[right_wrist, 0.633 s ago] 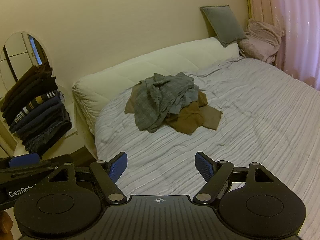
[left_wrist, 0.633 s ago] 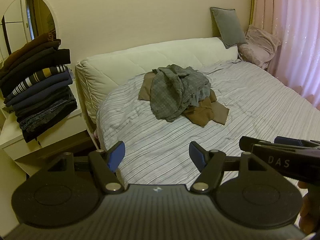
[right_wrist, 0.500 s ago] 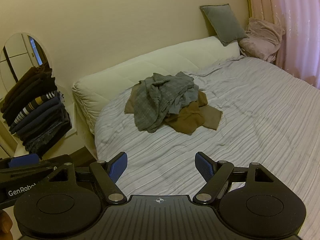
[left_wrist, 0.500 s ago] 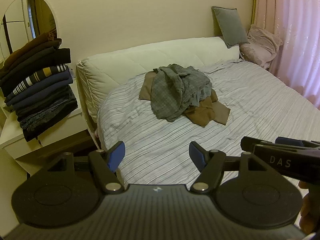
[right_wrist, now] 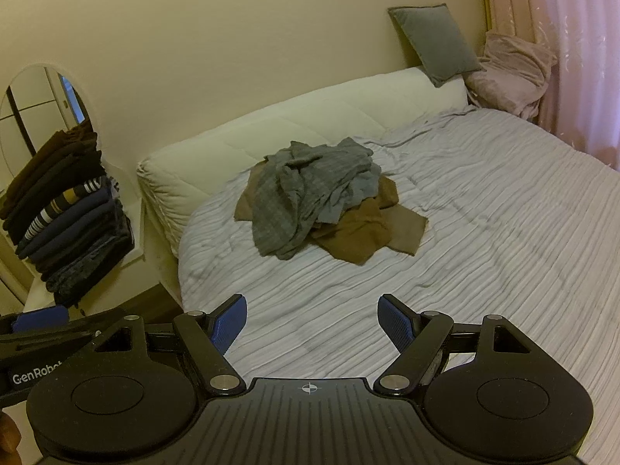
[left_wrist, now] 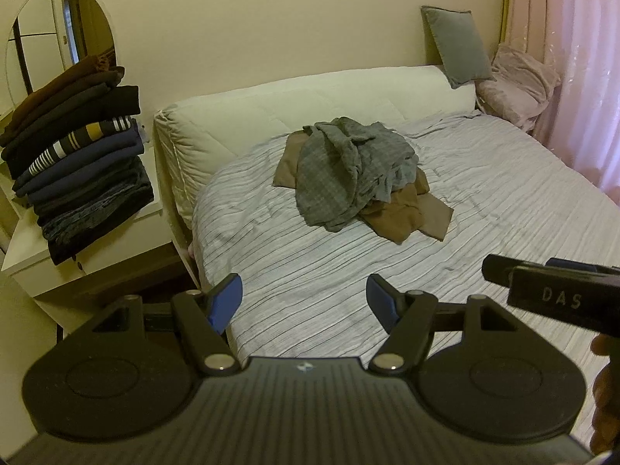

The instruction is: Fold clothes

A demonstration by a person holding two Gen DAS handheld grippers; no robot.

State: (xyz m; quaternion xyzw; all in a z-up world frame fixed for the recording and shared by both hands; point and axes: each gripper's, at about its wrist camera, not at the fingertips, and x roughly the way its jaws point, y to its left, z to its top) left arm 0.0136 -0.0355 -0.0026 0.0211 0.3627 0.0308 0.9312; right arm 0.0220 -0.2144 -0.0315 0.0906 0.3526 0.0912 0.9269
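Slightly nearer since earlier: both views advanced toward the bed [left_wrist: 348, 271]. Left gripper [left_wrist: 304, 296] and right gripper [right_wrist: 312, 316] held spread, empty, readied for grasping. Crumpled clothes pile [left_wrist: 356, 170] lies mid-mattress, well apart.

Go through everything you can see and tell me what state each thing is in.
left gripper: open, empty
right gripper: open, empty
grey garment: crumpled, atop the brown one
brown garment: unfolded, partly covered
clothes stack: folded, on the nightstand
bed: made, wrinkled
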